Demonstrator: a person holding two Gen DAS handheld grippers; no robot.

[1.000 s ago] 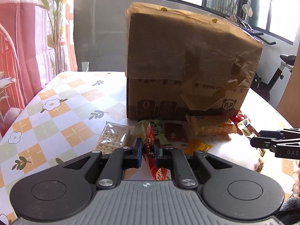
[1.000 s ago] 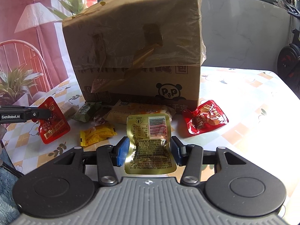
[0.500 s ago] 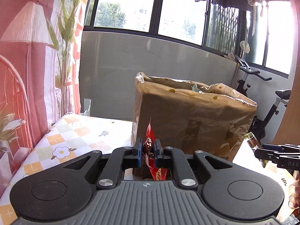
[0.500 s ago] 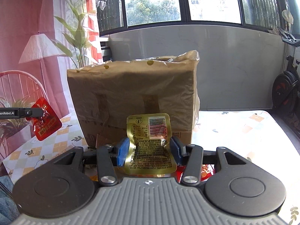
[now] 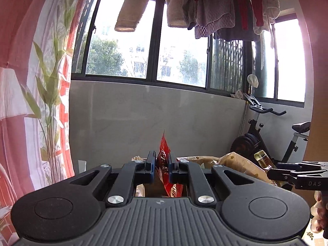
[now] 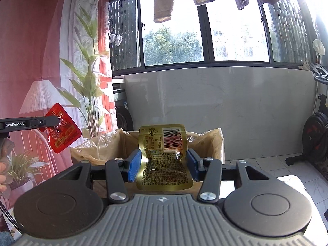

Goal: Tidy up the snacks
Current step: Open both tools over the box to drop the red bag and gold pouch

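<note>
My left gripper (image 5: 161, 165) is shut on a red snack packet (image 5: 164, 153), held edge-on above the open top of the cardboard box (image 5: 235, 162). The same red packet (image 6: 61, 131) and left gripper (image 6: 54, 121) show at the left of the right wrist view. My right gripper (image 6: 164, 161) is shut on a gold foil snack pouch (image 6: 164, 153), barcode side facing me, over the box's open top (image 6: 215, 139). The gold pouch (image 5: 262, 157) and right gripper (image 5: 272, 171) also show at the right of the left wrist view. The box's inside is mostly hidden.
Crumpled plastic lining (image 6: 96, 149) rims the box opening. An exercise bike (image 5: 266, 129) stands at the right by the grey wall (image 5: 153, 110). A plant (image 6: 90, 94) and pink curtain (image 6: 30, 51) are at the left. Laundry (image 5: 215, 4) hangs overhead. The table is out of view.
Both grippers have risen from table level, each with its packet, to the height of the box's open top. The snacks on the table have dropped out of view.
</note>
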